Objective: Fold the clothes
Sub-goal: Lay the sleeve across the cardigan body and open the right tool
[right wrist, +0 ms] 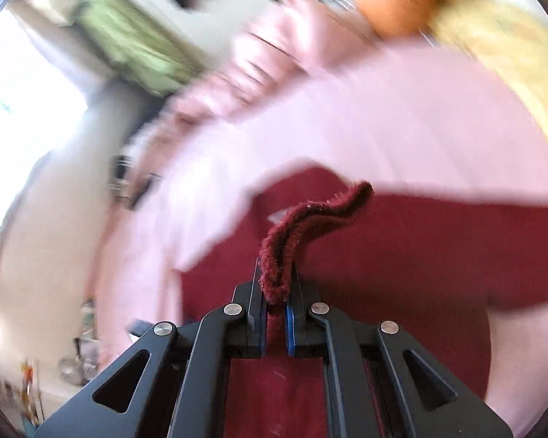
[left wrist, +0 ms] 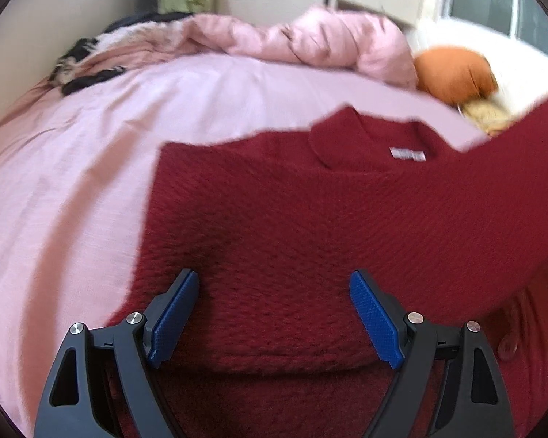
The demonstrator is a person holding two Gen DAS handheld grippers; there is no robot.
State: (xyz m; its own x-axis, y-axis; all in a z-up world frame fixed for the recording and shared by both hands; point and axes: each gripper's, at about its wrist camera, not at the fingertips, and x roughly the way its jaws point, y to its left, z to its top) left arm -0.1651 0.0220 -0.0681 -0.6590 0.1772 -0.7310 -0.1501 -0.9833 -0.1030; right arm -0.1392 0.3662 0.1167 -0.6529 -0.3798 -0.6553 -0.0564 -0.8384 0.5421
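Sweater (left wrist: pixel 292 219) lies flat on bed (left wrist: pixel 91 182), collar away from left claw (left wrist: pixel 274 292), which hangs wide over hem, empty. Right claw (right wrist: pixel 276 303) pinched on sleeve edge (right wrist: pixel 310 215), lifted to right of left claw; fold goes w/ right.

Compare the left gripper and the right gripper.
The left gripper is open, its blue pads apart over the red sweater; the right gripper is shut on a sweater edge. The left holds nothing; the right lifts its fold above the pink bedsheet. Both have black frames and blue pads.
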